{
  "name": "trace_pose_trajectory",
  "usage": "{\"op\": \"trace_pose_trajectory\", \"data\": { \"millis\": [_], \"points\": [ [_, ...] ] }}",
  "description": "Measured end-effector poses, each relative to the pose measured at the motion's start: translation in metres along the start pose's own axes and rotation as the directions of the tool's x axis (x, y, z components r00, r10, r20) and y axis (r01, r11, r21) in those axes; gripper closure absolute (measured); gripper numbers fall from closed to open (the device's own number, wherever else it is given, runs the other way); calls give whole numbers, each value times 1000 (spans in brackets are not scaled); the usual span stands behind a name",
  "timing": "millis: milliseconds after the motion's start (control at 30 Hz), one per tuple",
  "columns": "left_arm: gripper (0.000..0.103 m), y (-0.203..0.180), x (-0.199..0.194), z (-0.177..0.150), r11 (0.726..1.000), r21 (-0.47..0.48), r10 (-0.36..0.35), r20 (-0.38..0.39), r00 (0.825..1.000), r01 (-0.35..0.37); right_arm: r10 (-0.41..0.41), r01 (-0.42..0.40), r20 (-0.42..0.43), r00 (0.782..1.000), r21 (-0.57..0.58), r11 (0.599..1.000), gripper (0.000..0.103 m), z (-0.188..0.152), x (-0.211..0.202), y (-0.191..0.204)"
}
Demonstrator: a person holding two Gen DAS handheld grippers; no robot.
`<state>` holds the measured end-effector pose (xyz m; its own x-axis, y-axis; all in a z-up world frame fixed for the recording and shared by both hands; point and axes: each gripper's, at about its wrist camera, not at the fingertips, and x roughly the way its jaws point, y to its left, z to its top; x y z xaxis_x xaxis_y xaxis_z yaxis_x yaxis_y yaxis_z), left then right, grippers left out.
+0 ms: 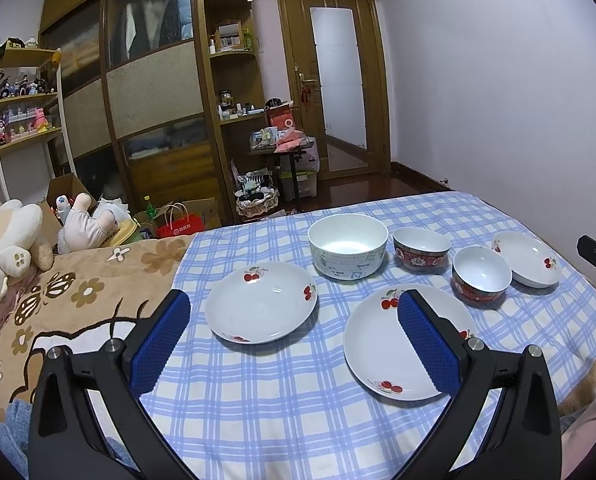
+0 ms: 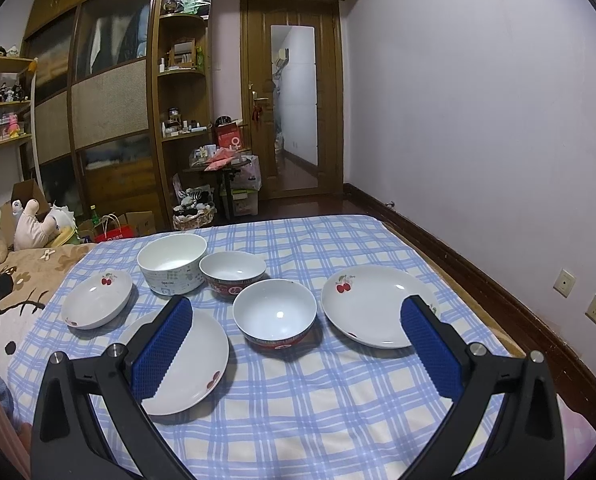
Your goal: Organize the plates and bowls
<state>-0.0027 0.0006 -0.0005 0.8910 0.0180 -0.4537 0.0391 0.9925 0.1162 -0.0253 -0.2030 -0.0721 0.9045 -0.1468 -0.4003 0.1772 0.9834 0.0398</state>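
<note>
While both the left gripper (image 1: 293, 344) and right gripper (image 2: 295, 346) gape wide and empty, 3 plates (image 1: 261, 302) and 3 bowls (image 1: 348, 246) ahead sit unstacked; sorting seems unstarted.

The left gripper (image 1: 293, 344) and right gripper (image 2: 295, 346) both hover with blue-padded fingers spread wide and nothing between them, pointing toward 12 o'clock, the left one's tip visible at 9 o'clock in the right view

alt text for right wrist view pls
Open right gripper hovers over a blue checked cloth holding three cherry plates, two red-rimmed bowls and a white bowl.
</note>
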Motion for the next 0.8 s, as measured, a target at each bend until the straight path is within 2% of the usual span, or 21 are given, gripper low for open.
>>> {"op": "trace_pose_trajectory", "data": {
  "millis": [800],
  "points": [
    [1, -2, 1, -2, 1000, -3, 7, 2, 1000, -7, -3, 3, -3, 1000, 0, 1000, 0, -2, 1, 2]
  ]
}}
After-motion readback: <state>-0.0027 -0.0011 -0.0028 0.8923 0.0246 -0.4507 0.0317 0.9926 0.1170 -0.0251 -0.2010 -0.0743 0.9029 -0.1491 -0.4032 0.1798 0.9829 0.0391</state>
